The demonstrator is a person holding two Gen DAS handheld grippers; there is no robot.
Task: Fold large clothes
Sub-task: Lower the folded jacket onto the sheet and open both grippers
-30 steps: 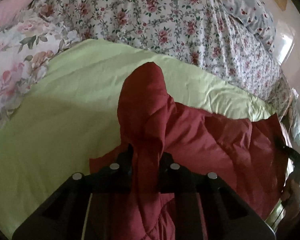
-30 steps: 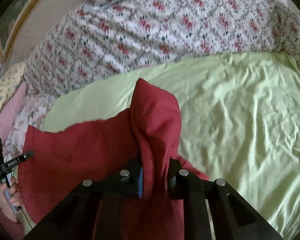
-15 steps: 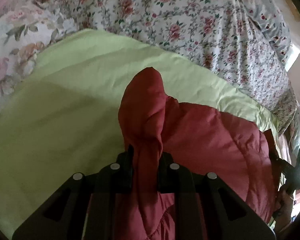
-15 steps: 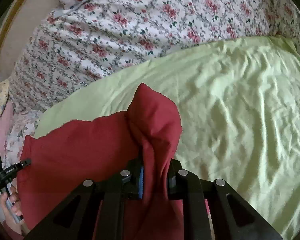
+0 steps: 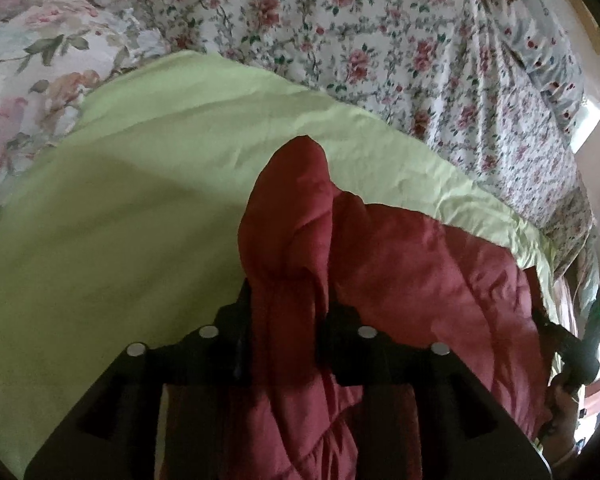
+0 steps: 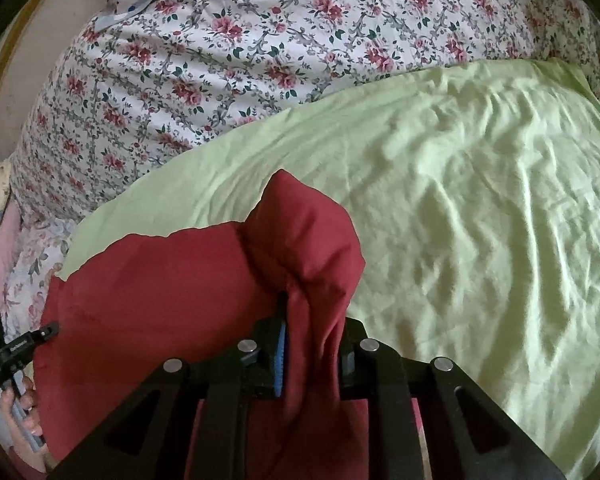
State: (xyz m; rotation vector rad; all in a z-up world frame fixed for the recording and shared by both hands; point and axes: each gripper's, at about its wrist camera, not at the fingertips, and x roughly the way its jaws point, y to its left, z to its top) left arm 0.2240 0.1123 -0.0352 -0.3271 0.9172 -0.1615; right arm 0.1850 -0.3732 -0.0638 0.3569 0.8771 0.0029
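Jacket (image 5: 412,280) is looking soft and puffy; you're pinching bunched corners in each hand-held gripper (image 5: 286,300) (image 6: 312,320).

Wrinkled green sheet (image 6: 460,208) over floral bedspread (image 6: 228,52), floral pillow (image 5: 32,80)

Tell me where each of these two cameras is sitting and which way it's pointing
Left wrist: sits on the left gripper, facing forward over the red garment and green sheet toward the floral bedding; the right gripper shows at far right.
Right wrist: sits on the right gripper, facing across the same garment and sheet; the left gripper shows at far left.
Shared: garment, sheet, floral bedding.
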